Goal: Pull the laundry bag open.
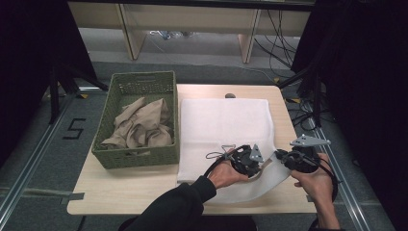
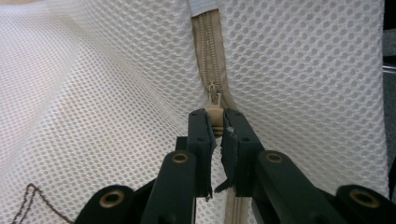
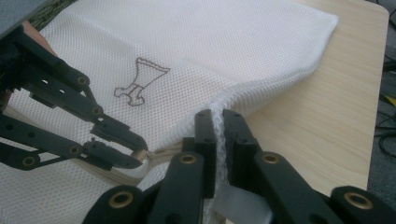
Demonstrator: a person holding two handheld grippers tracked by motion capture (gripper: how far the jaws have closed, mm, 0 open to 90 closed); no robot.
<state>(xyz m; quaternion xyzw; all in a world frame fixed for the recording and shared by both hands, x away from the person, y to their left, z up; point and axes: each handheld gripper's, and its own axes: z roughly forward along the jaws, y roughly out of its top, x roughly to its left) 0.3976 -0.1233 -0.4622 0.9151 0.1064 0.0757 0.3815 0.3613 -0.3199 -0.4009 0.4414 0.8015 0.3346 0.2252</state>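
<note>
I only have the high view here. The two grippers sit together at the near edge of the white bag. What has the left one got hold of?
Observer: The left gripper is shut on the beige zipper pull of the white mesh bag.
Operator: And the right one?
Observer: The right gripper pinches a fold of the mesh at the bag's edge.
Operator: Anything printed on the bag?
Observer: A small brown outline drawing lies on its top face.
</note>
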